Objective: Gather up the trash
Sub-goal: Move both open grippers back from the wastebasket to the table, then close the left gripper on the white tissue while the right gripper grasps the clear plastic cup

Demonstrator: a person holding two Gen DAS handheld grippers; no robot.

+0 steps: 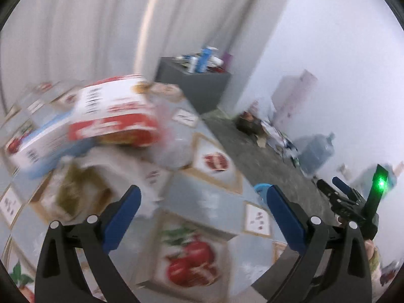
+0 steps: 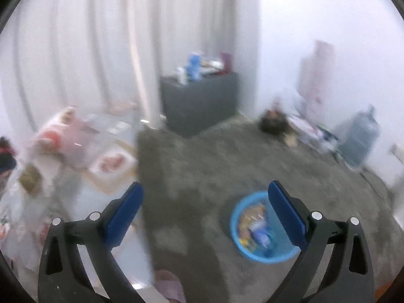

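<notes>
My left gripper (image 1: pixel 203 198) stands open and holds nothing, over a table (image 1: pixel 217 212) covered with a pomegranate-print cloth. Farther back on the table lie a blurred red-and-white carton (image 1: pixel 113 116) and a clear plastic bag (image 1: pixel 174 141). My right gripper (image 2: pixel 204 198) is open too, with nothing between its fingers, above grey carpet. A blue bin (image 2: pixel 267 258) with wrappers inside stands on the carpet by the right finger (image 2: pixel 285 214). In the left wrist view, a sliver of the blue bin (image 1: pixel 260 188) shows past the table edge, and the right gripper (image 1: pixel 333 188) shows at far right with a green light.
A dark grey cabinet (image 2: pixel 199 101) with bottles on top stands by the curtain. A water jug (image 2: pixel 358 139) and floor clutter (image 2: pixel 275 123) lie along the right wall. The table (image 2: pixel 75 202) fills the left of the right wrist view.
</notes>
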